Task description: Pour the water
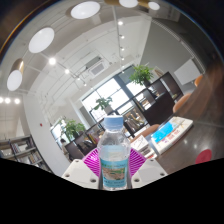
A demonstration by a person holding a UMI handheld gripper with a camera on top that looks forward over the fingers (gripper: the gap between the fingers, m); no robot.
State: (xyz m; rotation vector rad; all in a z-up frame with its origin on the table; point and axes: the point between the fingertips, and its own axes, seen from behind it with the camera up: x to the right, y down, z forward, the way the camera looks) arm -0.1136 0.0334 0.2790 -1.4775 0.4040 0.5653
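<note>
Tongs (115,172) pinching a capped water bottle (115,150) upright between the pads (93,162), raised toward the ceiling; we judge the carry under way, tilting over a vessel coming next.

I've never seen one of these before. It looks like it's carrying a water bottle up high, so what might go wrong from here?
Two risks, both guesses. The water bottle sits between the pink pads of the gripper, held low on its body, so it might slip or swing when tipped. Its white cap appears to be on; if so, nothing pours until it comes off. No cup is in view, so where the water would land is unclear.
</note>
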